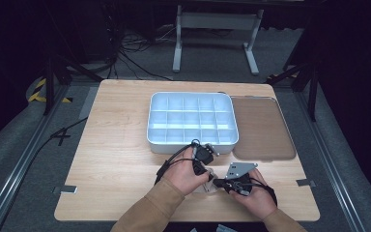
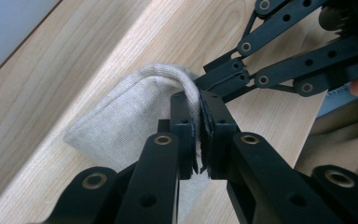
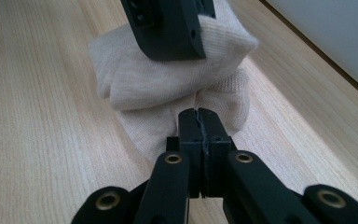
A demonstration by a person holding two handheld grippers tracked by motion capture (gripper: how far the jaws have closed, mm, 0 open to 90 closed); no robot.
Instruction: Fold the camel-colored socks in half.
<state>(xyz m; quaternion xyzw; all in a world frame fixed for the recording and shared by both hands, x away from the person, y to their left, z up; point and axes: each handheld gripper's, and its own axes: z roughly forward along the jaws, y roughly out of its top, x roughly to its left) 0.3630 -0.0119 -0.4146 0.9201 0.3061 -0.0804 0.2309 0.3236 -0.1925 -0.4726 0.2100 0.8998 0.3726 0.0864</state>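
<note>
A beige knitted sock [image 3: 158, 79] lies folded on the wooden table [image 1: 121, 145] near its front edge, between the person's two hands. My left gripper [image 2: 199, 100] is shut on a raised fold of the sock [image 2: 130, 116], and the cloth arches up over its tips. My right gripper [image 3: 199, 112] is shut on the lower layer's edge, close to the tabletop. It faces the left gripper [image 3: 170, 46], which clamps the upper layer just above. From the high view the left gripper [image 1: 205, 169] and the right gripper [image 1: 220, 183] meet tip to tip over the sock [image 1: 208, 186].
A white compartment tray [image 1: 192, 140] stands just beyond the hands at the table's middle. A flat brown lid [image 1: 263, 128] lies to its right. Bare wood stretches to the left of the tray and along the front edge.
</note>
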